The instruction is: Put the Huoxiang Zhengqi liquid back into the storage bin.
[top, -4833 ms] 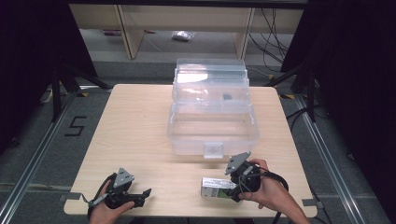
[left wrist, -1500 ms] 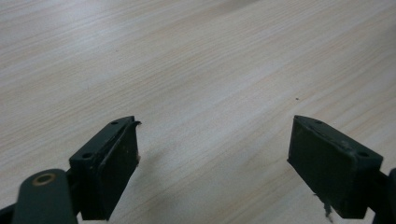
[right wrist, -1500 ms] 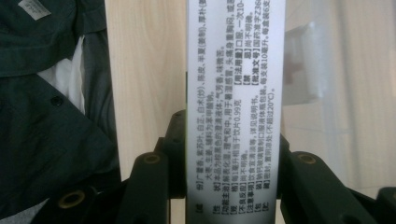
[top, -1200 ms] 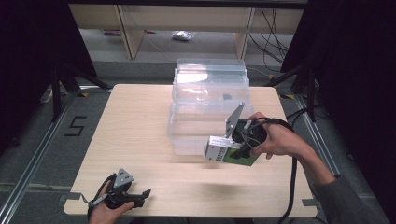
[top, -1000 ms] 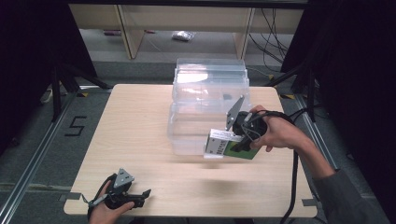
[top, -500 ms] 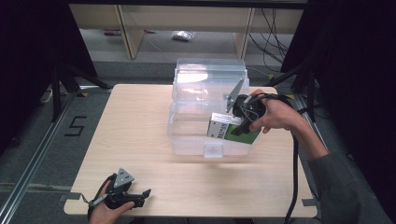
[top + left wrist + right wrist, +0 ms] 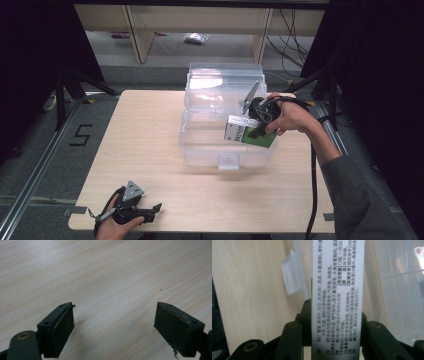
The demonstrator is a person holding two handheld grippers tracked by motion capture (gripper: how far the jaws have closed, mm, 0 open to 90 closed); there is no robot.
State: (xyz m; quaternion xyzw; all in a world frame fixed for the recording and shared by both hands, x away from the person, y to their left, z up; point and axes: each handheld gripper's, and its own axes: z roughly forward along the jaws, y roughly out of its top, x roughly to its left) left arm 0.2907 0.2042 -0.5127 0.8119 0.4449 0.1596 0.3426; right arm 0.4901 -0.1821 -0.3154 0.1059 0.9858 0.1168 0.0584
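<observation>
A green and white box (image 7: 236,131) with small printed text hangs over the right part of a clear plastic bin (image 7: 200,150) in the middle of the table. My right gripper (image 7: 255,132) is shut on it, held by a hand coming in from the right. In the right gripper view the box's white printed side (image 7: 337,285) stands upright between the two black jaws of the right gripper (image 7: 336,317), with the bin's front latch (image 7: 292,277) behind it. My left gripper (image 7: 153,212) rests at the table's front left, open, nothing between its pads (image 7: 61,327).
The bin's clear lid (image 7: 225,80) stands open at the back. The wooden table (image 7: 140,130) has bare room left of and in front of the bin. A black cable (image 7: 314,185) trails down from the right hand. Shelves (image 7: 200,30) stand behind the table.
The right gripper has carried the box from the front of the table up and back, and now holds it over the bin. The left gripper has stayed put.
</observation>
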